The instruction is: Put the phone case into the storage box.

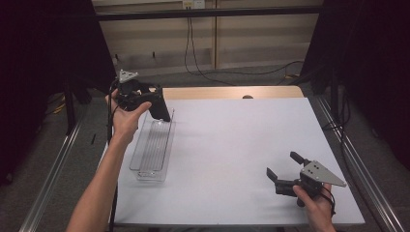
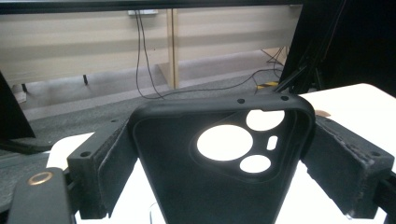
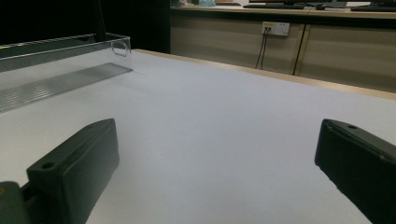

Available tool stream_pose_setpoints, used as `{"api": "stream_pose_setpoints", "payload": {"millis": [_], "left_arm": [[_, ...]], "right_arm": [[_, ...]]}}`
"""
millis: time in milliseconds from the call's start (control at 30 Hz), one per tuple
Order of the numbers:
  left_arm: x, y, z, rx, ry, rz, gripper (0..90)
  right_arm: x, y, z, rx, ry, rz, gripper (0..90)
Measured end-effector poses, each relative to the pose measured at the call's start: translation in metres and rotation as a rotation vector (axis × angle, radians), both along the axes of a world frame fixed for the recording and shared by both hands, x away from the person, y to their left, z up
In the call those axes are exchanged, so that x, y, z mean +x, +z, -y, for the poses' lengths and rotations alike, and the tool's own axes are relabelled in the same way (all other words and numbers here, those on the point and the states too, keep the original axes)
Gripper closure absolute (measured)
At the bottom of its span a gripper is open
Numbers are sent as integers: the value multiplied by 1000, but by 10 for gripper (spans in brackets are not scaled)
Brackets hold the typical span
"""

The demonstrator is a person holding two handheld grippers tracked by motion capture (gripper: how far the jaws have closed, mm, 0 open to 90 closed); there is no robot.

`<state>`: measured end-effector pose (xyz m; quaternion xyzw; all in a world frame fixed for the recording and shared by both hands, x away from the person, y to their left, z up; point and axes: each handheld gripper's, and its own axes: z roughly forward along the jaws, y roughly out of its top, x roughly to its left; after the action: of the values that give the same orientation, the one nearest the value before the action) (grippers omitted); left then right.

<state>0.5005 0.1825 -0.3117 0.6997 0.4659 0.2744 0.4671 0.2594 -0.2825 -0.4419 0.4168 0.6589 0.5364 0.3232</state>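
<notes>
My left gripper (image 1: 155,104) is clamped on a black phone case (image 1: 159,107), one jaw against each long edge, and I hold it in the air over the far end of the clear tray (image 1: 145,162). My judgement is that the pickup is done and the placing is what remains: the case hangs just above the tray's far wall, its lower end dipping toward the inside, but I cannot tell whether it touches the ribbed floor yet. Nothing else lies in the tray. So I put the work at past halfway, with lowering, settling the case flat and letting go still ahead.

My right gripper (image 1: 281,170) rests low over the white table (image 1: 232,145), well apart from the tray, its jaws spread wide with nothing between them.

The high view gives the layout: case above the tray's far end, the other tool off to the side. It cannot show the grip itself. The left gripper view does: the phone case (image 2: 219,158) sits inside-face toward the camera, its camera cutouts showing the bright table through them, both pads (image 2: 343,168) pressed to its sides. The right gripper view adds the clear tray (image 3: 56,77) seen from low down, beyond my left jaw, with its ribbed bottom and a handle cutout in its end wall.
</notes>
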Motion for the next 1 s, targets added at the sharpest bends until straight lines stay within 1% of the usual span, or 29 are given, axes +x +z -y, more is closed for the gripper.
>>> {"api": "stream_pose_setpoints", "payload": {"millis": [133,200,267,333,500,567,733,800,833,1000], "left_arm": [[3,-3,1,5,2,-5,134],[4,-4,1,9,9,-7,134],[6,-5,2,4,15,-10,134],[7,-7,4,13,23,-13,133],[11,-12,7,5,49,-21,132],[12,-14,9,12,53,-16,132],[16,-18,11,20,54,-25,132],[17,-20,12,21,51,-24,132],[18,-21,12,28,46,-23,132],[20,-23,10,25,44,-21,131]], "right_arm": [[0,0,0,0,1,0,0],[0,0,0,0,3,-2,0],[0,0,0,0,4,-1,0],[0,0,-1,-1,7,-1,0],[0,0,-1,0,9,-1,0],[0,0,-1,-2,10,-1,0],[0,-1,-1,-4,13,-1,0],[0,-1,-1,-4,13,-2,0],[0,-1,-1,-4,13,-2,0],[0,-1,-1,-4,15,-1,0]]}}
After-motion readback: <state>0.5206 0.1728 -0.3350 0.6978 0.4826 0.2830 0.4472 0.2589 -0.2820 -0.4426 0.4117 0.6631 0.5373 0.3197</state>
